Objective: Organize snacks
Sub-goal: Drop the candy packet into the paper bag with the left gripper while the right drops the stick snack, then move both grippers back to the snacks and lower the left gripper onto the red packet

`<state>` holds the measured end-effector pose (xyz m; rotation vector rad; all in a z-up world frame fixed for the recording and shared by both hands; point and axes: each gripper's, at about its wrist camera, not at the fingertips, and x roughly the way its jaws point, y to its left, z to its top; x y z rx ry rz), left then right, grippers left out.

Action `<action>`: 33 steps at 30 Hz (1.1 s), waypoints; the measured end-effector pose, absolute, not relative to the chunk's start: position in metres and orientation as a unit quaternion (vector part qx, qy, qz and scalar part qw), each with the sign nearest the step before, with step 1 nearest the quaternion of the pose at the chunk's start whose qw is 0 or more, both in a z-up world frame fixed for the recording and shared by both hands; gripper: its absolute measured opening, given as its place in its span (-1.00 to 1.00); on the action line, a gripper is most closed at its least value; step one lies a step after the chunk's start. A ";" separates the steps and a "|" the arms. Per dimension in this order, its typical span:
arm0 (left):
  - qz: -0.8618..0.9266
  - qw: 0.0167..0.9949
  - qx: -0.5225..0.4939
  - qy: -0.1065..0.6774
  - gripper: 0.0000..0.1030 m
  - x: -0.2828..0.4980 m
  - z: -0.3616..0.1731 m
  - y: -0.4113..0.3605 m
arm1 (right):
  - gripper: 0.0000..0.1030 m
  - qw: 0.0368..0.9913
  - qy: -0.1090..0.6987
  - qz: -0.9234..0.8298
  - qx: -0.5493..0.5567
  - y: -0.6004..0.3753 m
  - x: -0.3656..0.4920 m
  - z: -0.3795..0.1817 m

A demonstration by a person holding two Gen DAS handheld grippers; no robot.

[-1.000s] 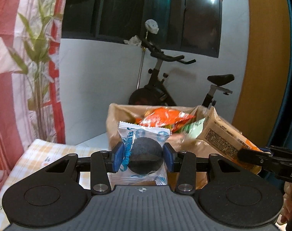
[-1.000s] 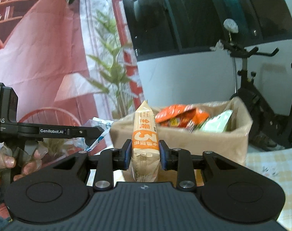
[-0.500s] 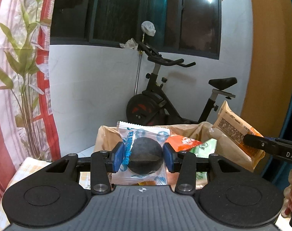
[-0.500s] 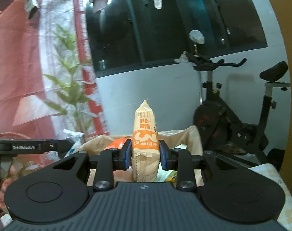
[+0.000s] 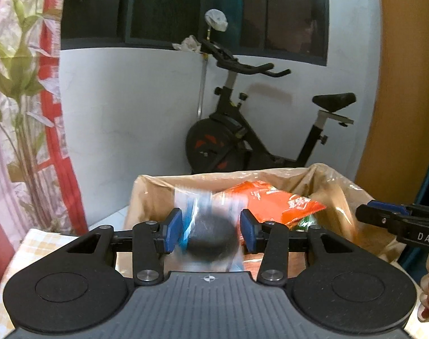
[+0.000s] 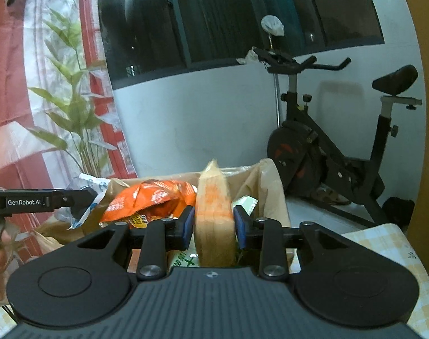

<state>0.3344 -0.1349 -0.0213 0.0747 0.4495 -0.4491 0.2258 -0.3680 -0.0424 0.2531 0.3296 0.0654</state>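
Note:
A brown bag-lined box (image 5: pixel 152 195) holds an orange snack bag (image 5: pixel 273 200) and a green packet (image 6: pixel 247 203). My left gripper (image 5: pixel 211 233) is over the box with its jaws spread. A clear packet with a dark round snack (image 5: pixel 210 240) sits blurred between them, slipping down. My right gripper (image 6: pixel 213 227) is over the box (image 6: pixel 271 186) with its jaws spread. The tan and orange snack pack (image 6: pixel 214 220) between them is blurred and dropping. The orange bag (image 6: pixel 155 197) lies left of it.
An exercise bike (image 5: pixel 242 130) stands behind the box against the white wall. A red and white curtain with leaf print (image 5: pixel 25 113) hangs at the left. The yellow checked tablecloth (image 6: pixel 389 243) shows at the right, and the other gripper (image 5: pixel 398 223) reaches in from the right.
Both grippers moved over the box and opened their jaws. The dark round snack packet and the tan pack have come loose and are falling, blurred.

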 end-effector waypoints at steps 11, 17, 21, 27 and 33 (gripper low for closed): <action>-0.212 0.955 0.052 0.199 0.30 0.314 -0.010 -0.130 | 0.06 0.981 0.150 0.030 0.116 -0.365 0.208 -0.037; -0.209 0.954 0.043 0.212 0.30 0.300 -0.010 -0.117 | 0.06 0.982 0.160 0.035 0.097 -0.355 0.194 -0.039; -0.206 0.954 0.036 0.217 0.30 0.287 -0.012 -0.106 | 0.06 0.982 0.164 0.038 0.088 -0.351 0.180 -0.044; -0.197 0.954 0.022 0.225 0.30 0.270 -0.018 -0.092 | 0.07 0.985 0.147 0.046 0.078 -0.345 0.159 -0.050; -0.186 0.955 0.003 0.232 0.30 0.254 -0.027 -0.077 | 0.08 0.985 0.148 0.050 0.079 -0.341 0.150 -0.054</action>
